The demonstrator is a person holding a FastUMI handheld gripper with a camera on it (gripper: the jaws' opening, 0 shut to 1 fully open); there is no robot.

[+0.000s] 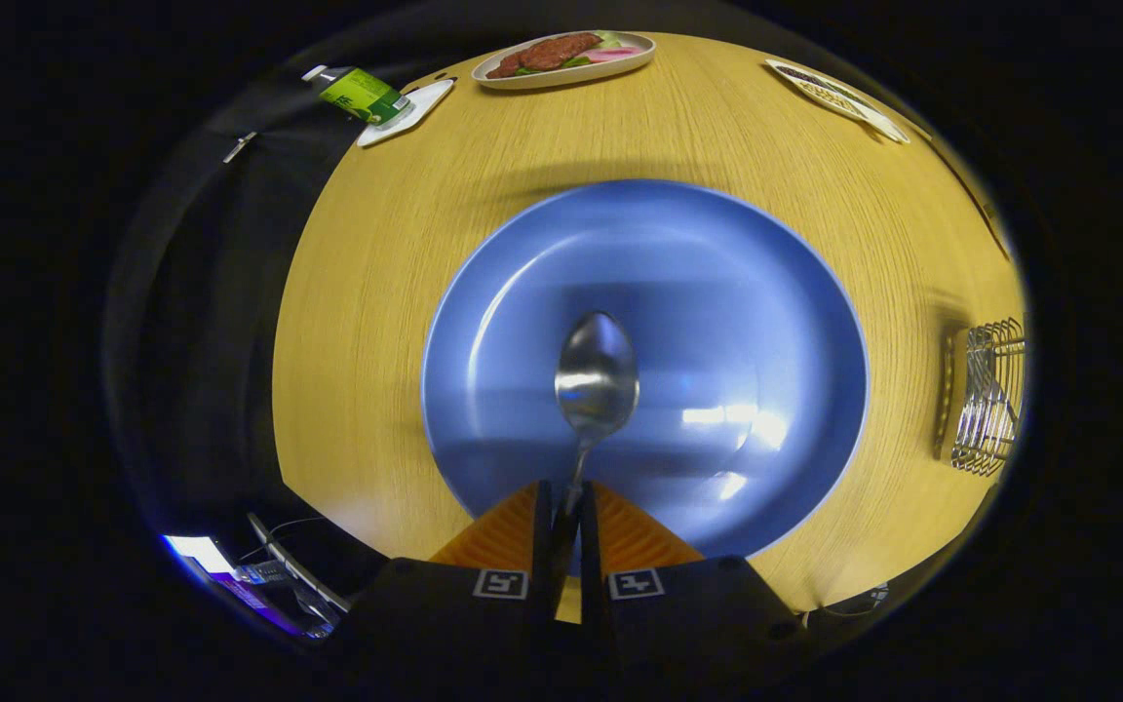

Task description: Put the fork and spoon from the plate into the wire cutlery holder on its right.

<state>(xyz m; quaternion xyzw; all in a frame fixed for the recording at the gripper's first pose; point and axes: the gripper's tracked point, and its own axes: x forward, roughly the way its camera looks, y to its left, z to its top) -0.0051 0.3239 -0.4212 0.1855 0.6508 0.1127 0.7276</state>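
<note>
The gripper [566,507] has its fingers [542,526] clenched on the spoon [597,375], pinching the thin handle where it disappears between them; the bowl sticks out ahead, over the blue plate [795,292]. The plate sits on the wooden tabletop [367,322]. The wire holder [988,395] stands well apart to the right, partly cut off. Beyond the plate lie a food dish [563,57], a bottle [359,95] on a small tray [417,109], and another dish [839,97].

Light wood-grain table [376,322], dark booth wall [201,322] behind, glare from overhead light.
</note>
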